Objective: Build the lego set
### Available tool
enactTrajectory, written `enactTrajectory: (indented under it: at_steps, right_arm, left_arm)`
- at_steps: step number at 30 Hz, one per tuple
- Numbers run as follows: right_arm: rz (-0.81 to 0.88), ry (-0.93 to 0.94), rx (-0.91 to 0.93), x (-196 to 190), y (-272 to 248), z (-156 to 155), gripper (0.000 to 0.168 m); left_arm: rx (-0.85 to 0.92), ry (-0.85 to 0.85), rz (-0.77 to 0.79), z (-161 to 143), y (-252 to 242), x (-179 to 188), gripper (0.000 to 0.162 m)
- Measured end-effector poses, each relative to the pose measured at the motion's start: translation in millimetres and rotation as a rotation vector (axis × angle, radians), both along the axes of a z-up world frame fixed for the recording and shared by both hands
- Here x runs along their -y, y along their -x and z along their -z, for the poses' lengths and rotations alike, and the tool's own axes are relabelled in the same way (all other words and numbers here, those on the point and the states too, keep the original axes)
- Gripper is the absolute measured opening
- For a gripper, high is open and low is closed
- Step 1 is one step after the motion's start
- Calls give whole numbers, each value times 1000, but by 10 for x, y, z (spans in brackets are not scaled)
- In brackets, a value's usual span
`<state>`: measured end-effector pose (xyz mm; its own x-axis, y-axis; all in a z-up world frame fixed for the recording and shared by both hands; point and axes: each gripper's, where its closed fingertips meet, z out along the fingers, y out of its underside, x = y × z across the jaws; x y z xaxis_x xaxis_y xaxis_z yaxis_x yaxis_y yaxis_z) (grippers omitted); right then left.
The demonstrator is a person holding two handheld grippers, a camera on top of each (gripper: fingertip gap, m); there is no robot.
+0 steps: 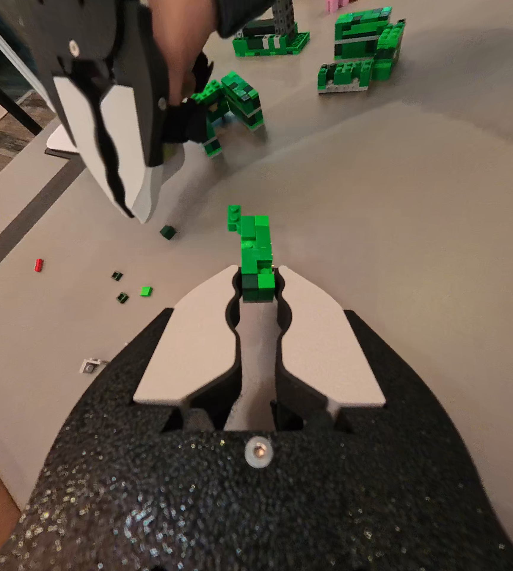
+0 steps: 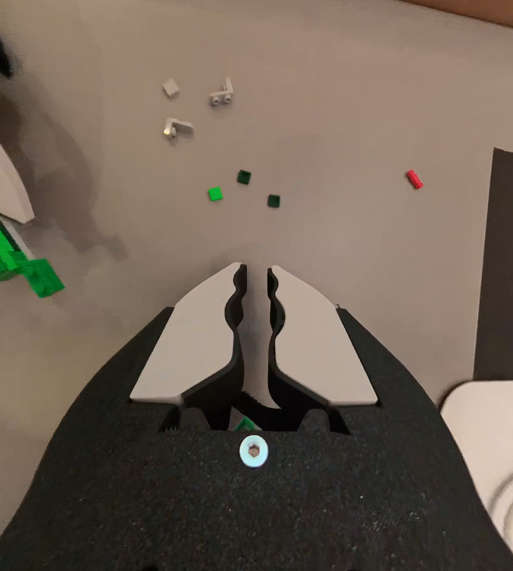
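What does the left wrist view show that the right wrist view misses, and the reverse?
Only the left wrist view: three larger green builds at the table's far side, such as the one at, and a dark green cube. Only the right wrist view: three grey pieces, such as. Both: the green brick assembly clamped in the left tongs, the red piece, the bright green tile.

Bare table (image 2: pixel 341 92) ahead, loose bricks (image 2: pixel 242 177) (small) scattered
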<state>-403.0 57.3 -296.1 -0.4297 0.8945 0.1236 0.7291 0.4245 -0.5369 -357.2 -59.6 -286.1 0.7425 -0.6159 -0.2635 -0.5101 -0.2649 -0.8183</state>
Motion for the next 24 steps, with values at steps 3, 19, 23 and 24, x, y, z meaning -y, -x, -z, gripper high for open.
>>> enactTrajectory:
  at_steps: [3, 19, 23, 24]
  right_arm:
    - [-27, 22, -16, 34, 158, 51, 10]
    - [-36, 23, 6, 33, 481, 222, 8]
    - [-41, -24, -69, -39, 226, -148, 7]
    - [-39, -32, -102, -63, 89, -319, 7]
  left_arm:
    - [-3, 4, 2, 19, -7, -6, 19]
    - [-12, 33, 4, 86, -22, -20, 19]
    - [7, 55, 30, 111, -93, -17, 18]
    - [10, 61, 37, 116, -116, -15, 18]
